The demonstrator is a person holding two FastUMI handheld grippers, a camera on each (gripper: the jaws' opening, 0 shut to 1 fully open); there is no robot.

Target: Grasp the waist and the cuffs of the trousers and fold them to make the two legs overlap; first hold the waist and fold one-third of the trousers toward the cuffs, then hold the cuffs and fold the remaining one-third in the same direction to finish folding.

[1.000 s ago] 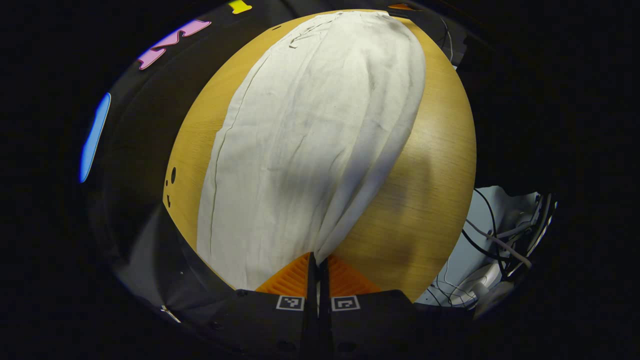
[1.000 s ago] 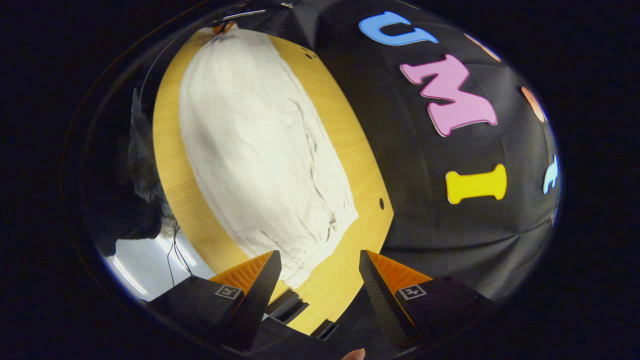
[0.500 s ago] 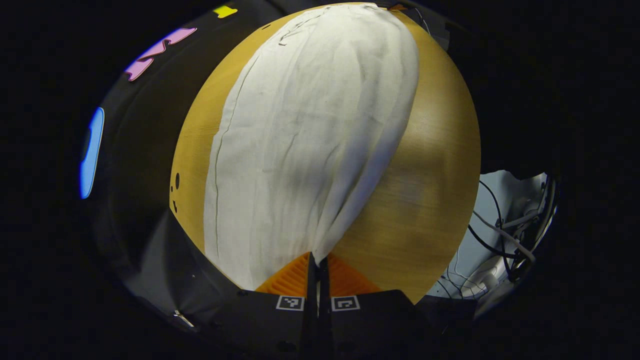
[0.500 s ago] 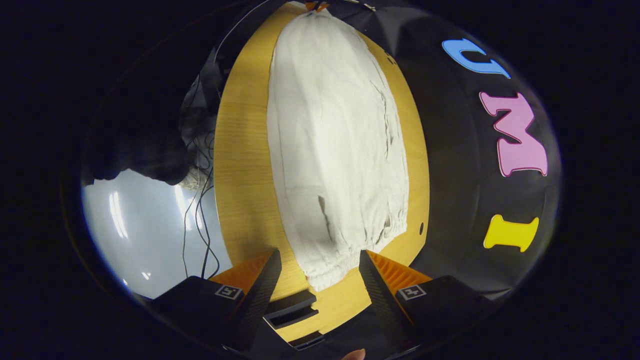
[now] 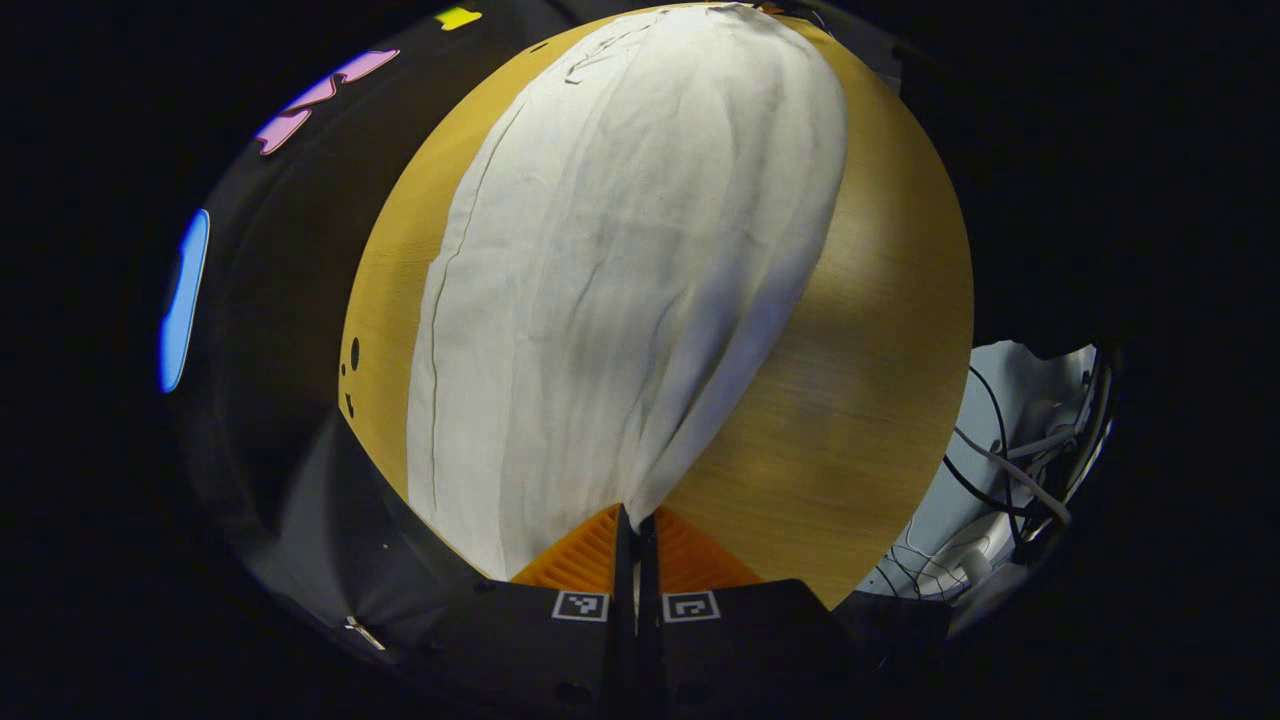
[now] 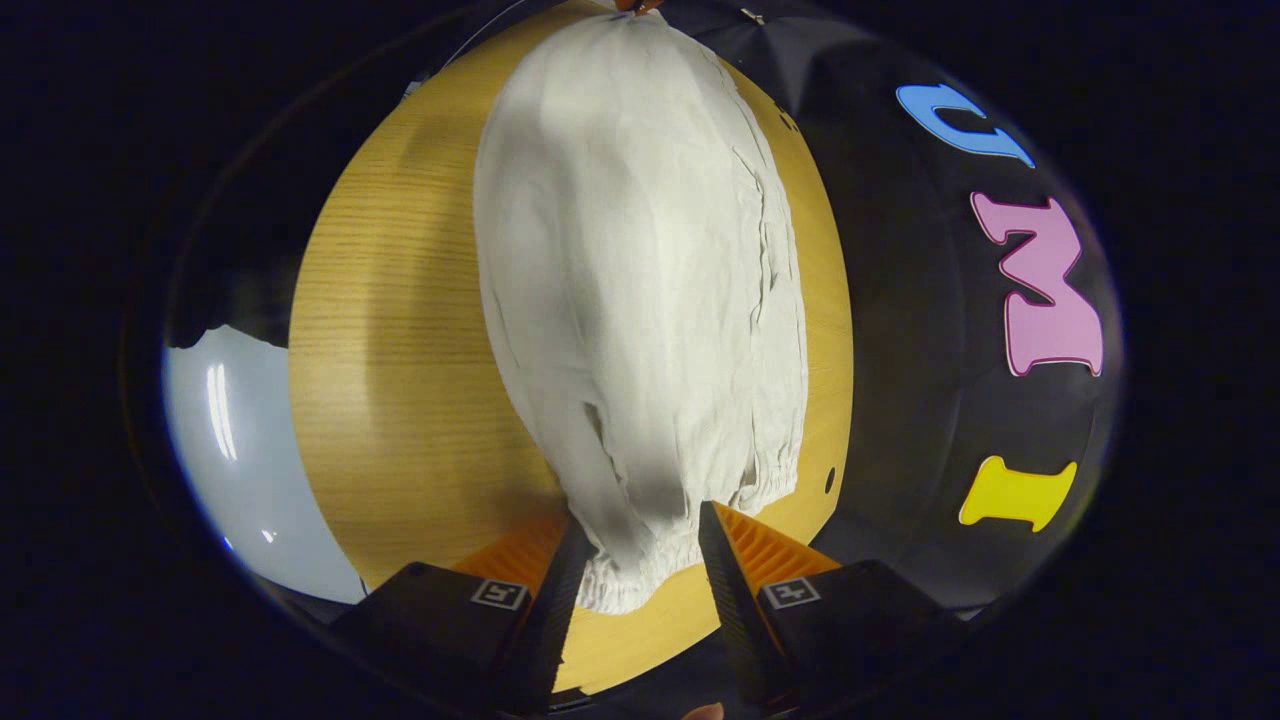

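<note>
Both views are sharp in the middle and strongly bent at the edges. Soft shadows lie on the round yellow wooden table (image 5: 860,400) under overhead light.

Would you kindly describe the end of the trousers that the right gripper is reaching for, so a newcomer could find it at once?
On the round wooden table the pale trousers lie stretched out lengthwise. The end nearest the right gripper is the gathered, elastic-puckered waistband, sitting between its open fingers. Its tight ruffled crinkles set it apart from the smoother cloth above.
</note>
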